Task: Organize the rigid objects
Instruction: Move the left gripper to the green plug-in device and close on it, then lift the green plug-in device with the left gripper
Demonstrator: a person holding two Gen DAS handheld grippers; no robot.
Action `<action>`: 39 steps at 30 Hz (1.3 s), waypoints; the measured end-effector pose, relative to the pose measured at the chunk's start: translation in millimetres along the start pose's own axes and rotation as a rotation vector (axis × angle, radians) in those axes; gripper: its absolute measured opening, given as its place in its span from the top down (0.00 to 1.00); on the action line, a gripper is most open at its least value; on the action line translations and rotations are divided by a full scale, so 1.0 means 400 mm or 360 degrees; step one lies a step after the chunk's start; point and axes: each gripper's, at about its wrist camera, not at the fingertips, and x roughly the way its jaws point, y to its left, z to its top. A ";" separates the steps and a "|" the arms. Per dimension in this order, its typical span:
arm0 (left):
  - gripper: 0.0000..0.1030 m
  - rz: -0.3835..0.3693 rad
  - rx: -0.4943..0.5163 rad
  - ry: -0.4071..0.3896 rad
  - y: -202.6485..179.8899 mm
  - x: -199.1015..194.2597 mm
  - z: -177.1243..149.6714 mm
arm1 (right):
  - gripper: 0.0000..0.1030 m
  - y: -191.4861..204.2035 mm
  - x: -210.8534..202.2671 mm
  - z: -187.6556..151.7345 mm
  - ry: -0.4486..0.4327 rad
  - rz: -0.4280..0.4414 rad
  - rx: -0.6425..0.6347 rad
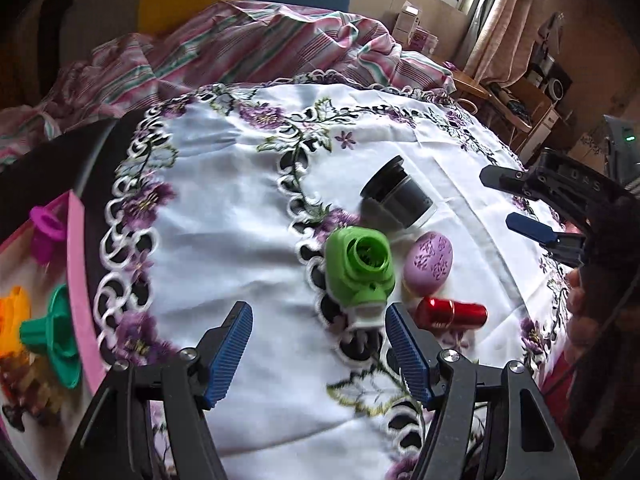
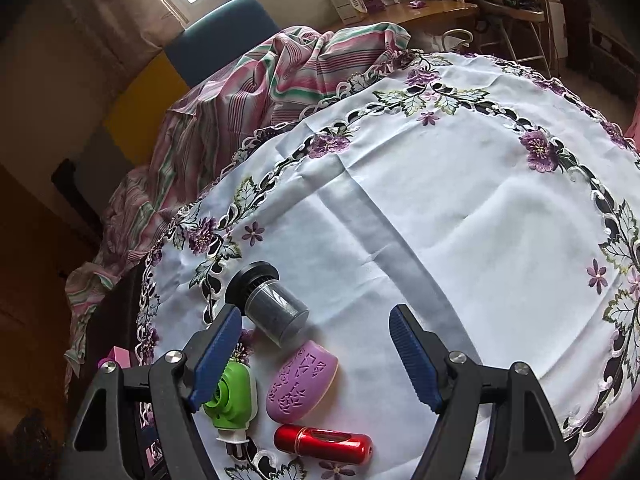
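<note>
Far left: pink tray [image 1: 76, 248] with a magenta piece [image 1: 47, 232], a teal funnel-like piece [image 1: 52, 340] and something orange [image 1: 14, 320] already inside. Centre, on the embroidered tablecloth [image 1: 224, 216]: left gripper [image 1: 319, 338], fingers spread and empty, just short of the green plug-in device [image 1: 358, 270]. Touching or nearly touching its right side, lilac egg-shaped case [image 1: 428, 264]; behind, black-capped jar [image 1: 396, 196] on its side; in front, red cylinder [image 1: 452, 314]. Far right: right gripper [image 1: 504, 200], also released, holding nothing. Likely risks: nudging the case or rolling the cylinder while closing on the crowded green device; snagging the cloth's cutwork.
</note>
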 end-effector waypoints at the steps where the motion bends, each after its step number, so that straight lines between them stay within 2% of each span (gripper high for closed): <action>1: 0.32 0.0002 0.0017 0.0003 -0.012 0.012 0.011 | 0.24 0.000 0.000 0.000 0.0001 0.0001 -0.0002; 9: 0.32 0.0001 0.0069 0.0116 -0.060 0.128 0.066 | 0.24 -0.002 0.002 0.002 0.0002 -0.0002 0.0001; 11: 0.39 -0.0006 0.0071 0.0166 -0.061 0.162 0.063 | 0.24 0.001 0.005 0.002 0.0005 -0.0010 -0.0009; 12: 0.48 -0.0048 0.0077 0.0181 -0.059 0.176 0.058 | 0.24 0.004 0.006 0.002 0.0004 -0.0017 -0.0023; 13: 0.48 -0.0061 0.0062 0.0155 -0.056 0.175 0.052 | 0.24 0.008 0.006 0.002 0.0001 -0.0020 -0.0041; 19: 0.48 -0.0050 0.0015 0.0086 -0.015 0.104 0.007 | 0.24 0.030 0.016 -0.006 0.0022 -0.0046 -0.0127; 27: 0.48 -0.0032 -0.0034 0.0014 0.038 -0.015 -0.092 | 0.24 0.054 0.041 -0.025 0.0109 -0.0052 -0.0224; 39: 0.48 0.0002 -0.0009 -0.0124 0.071 -0.163 -0.180 | 0.24 0.085 0.076 -0.051 0.0164 -0.0191 -0.0386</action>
